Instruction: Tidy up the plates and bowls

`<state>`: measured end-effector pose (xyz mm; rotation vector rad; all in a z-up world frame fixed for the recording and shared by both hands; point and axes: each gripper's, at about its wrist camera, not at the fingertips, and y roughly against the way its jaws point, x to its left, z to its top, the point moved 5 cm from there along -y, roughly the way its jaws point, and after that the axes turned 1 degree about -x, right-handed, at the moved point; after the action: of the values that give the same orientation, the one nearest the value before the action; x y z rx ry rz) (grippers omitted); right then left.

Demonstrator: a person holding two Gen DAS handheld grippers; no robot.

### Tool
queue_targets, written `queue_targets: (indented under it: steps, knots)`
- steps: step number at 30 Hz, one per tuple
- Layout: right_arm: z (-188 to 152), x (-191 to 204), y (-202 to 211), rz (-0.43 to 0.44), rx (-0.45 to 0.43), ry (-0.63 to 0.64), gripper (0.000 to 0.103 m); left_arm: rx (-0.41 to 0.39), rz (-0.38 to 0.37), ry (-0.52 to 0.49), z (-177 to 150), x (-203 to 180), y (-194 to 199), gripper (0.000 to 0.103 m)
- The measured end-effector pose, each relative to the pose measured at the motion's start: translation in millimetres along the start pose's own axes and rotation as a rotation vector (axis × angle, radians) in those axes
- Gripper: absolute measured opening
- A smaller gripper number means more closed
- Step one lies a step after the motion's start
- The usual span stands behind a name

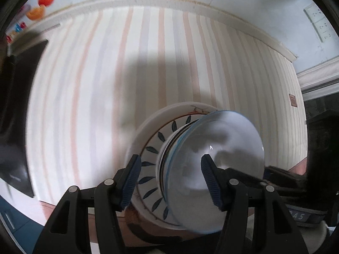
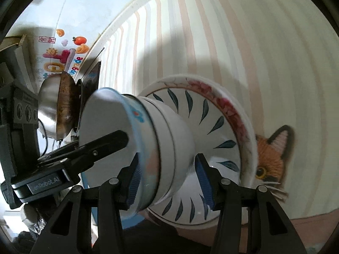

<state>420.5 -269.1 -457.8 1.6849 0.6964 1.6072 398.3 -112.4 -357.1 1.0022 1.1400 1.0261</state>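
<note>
A clear glass bowl (image 1: 222, 148) (image 2: 101, 116) sits on top of nested white bowls (image 2: 169, 139). They stand on a leaf-patterned plate (image 1: 152, 148) (image 2: 203, 110), which rests on a plate with a floral rim (image 2: 228, 105). My left gripper (image 1: 171, 158) straddles the glass bowl's rim with its jaws apart. One of its fingers (image 2: 110, 141) is inside the bowl, the other is over the leaf plate, and neither pad touches anything. My right gripper (image 2: 167, 158) clasps the bowl stack from the side. One pad lies at the glass rim and the other at the lowest bowl's flank.
The stack stands on a striped tablecloth (image 1: 148, 53) with a fox patch (image 2: 273, 156) beside the plates. A steel bowl (image 2: 47, 105) and a brown pan (image 2: 65, 101) stand beyond the stack. A black appliance (image 1: 17, 105) sits at the cloth's left. The table's front edge (image 2: 296, 218) is close.
</note>
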Motion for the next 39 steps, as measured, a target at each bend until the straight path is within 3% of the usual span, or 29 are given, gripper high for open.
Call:
queue_targets:
  steps: [4, 6, 8, 14, 20, 29, 39]
  knots:
    - [-7, 15, 32, -0.105, -0.063, 0.064, 0.065, -0.058, 0.032, -0.022, -6, -2, 23, 0.060]
    - [-12, 24, 45, -0.139, -0.096, 0.087, 0.082, -0.106, 0.066, -0.027, -10, -1, 35, 0.066]
    - [-19, 34, 63, -0.199, -0.143, 0.117, 0.089, -0.163, 0.091, -0.025, -12, 1, 50, 0.092]
    - [-38, 58, 114, -0.321, -0.309, 0.157, 0.095, -0.311, 0.134, -0.047, -24, -1, 96, 0.097]
    - [-62, 86, 151, -0.395, -0.422, 0.167, 0.098, -0.379, 0.126, -0.063, -44, -6, 131, 0.099]
    - [-116, 115, 206, -0.404, -0.519, 0.218, 0.099, -0.473, 0.150, -0.063, -91, -24, 185, 0.099]
    - [-190, 143, 264, -0.384, -0.627, 0.302, 0.099, -0.570, 0.197, -0.029, -168, -38, 240, 0.099]
